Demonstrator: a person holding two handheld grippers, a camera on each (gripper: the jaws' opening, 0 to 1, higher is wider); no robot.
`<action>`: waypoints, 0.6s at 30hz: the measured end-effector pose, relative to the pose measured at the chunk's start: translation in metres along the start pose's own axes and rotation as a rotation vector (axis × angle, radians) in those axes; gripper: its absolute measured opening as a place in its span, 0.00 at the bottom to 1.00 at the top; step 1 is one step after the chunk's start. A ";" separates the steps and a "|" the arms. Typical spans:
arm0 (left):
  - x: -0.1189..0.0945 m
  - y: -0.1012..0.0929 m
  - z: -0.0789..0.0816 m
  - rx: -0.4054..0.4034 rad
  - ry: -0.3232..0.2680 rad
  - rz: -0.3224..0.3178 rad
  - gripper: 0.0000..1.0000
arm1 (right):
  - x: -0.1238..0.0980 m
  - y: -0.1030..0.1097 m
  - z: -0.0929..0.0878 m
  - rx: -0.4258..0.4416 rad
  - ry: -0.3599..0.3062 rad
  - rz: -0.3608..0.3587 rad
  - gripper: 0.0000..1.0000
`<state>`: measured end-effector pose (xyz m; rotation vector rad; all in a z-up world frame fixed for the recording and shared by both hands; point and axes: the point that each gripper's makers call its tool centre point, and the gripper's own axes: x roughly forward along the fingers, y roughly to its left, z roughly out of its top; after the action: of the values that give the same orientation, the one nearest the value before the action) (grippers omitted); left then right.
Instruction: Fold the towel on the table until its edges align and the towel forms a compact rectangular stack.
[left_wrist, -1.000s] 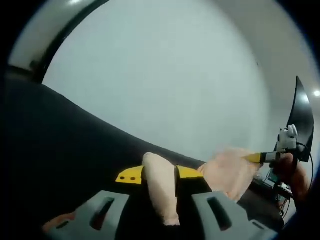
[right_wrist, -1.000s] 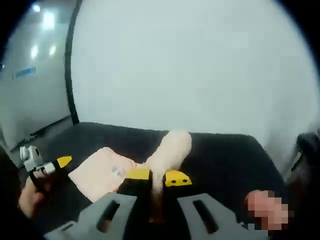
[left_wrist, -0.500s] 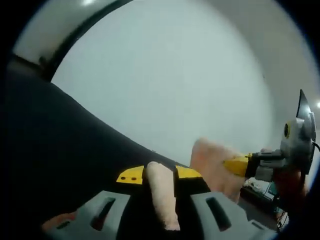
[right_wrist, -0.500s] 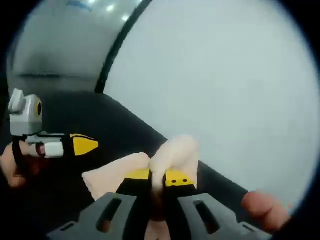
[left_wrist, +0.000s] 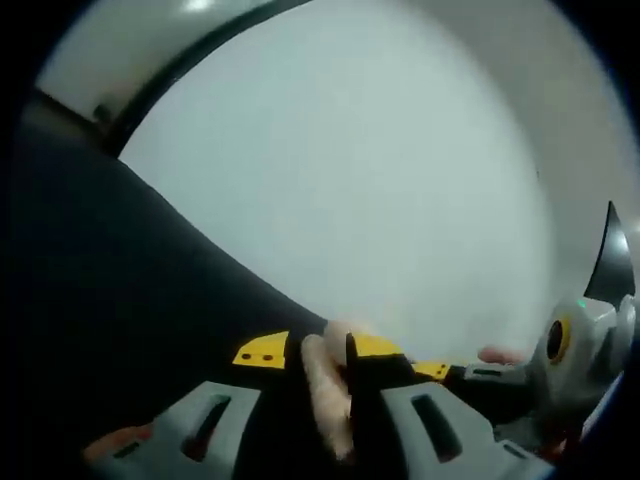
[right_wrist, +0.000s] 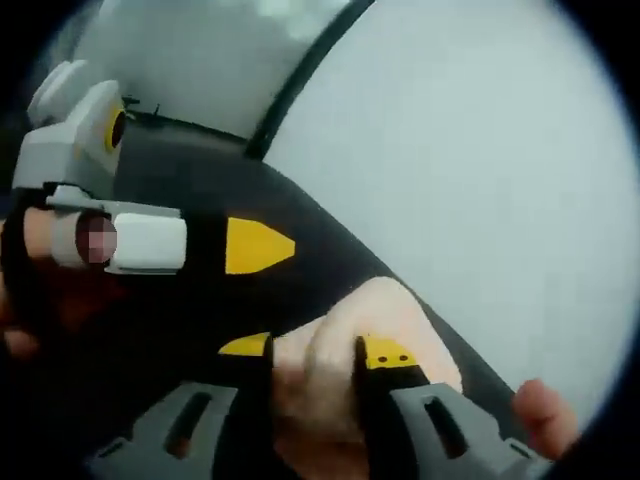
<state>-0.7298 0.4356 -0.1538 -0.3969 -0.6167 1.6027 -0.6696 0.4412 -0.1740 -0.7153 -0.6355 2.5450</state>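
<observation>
The peach towel (left_wrist: 327, 390) runs as a narrow pinched strip between the jaws of my left gripper (left_wrist: 330, 355), which is shut on it above the black table (left_wrist: 120, 300). In the right gripper view a thicker bunch of the same towel (right_wrist: 330, 370) bulges between the jaws of my right gripper (right_wrist: 312, 352), also shut on it. The right gripper (left_wrist: 560, 360) enters the left gripper view from the right, close by. The left gripper (right_wrist: 150, 240) looms large at the left of the right gripper view. The rest of the towel is hidden.
A pale wall (left_wrist: 380, 180) rises behind the black table. A dark vertical strip (right_wrist: 300, 85) splits the wall. A person's hand (right_wrist: 40, 290) holds the left gripper, and a fingertip (right_wrist: 540, 405) shows at lower right.
Both grippers have come much closer together, each still pinching the towel. The spread part of the towel seen earlier has dropped out of sight. Both views have tilted.
</observation>
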 end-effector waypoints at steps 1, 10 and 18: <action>0.001 0.002 0.002 -0.008 -0.006 0.000 0.25 | -0.006 0.005 0.002 -0.006 -0.028 0.033 0.50; 0.001 0.002 0.004 -0.051 -0.033 -0.002 0.21 | -0.072 -0.123 0.027 0.560 -0.318 0.053 0.33; 0.001 -0.010 -0.007 0.035 0.024 -0.062 0.21 | -0.011 -0.055 -0.026 0.399 -0.078 0.142 0.35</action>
<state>-0.7174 0.4380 -0.1534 -0.3673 -0.5768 1.5452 -0.6321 0.4882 -0.1611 -0.5370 -0.0900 2.7203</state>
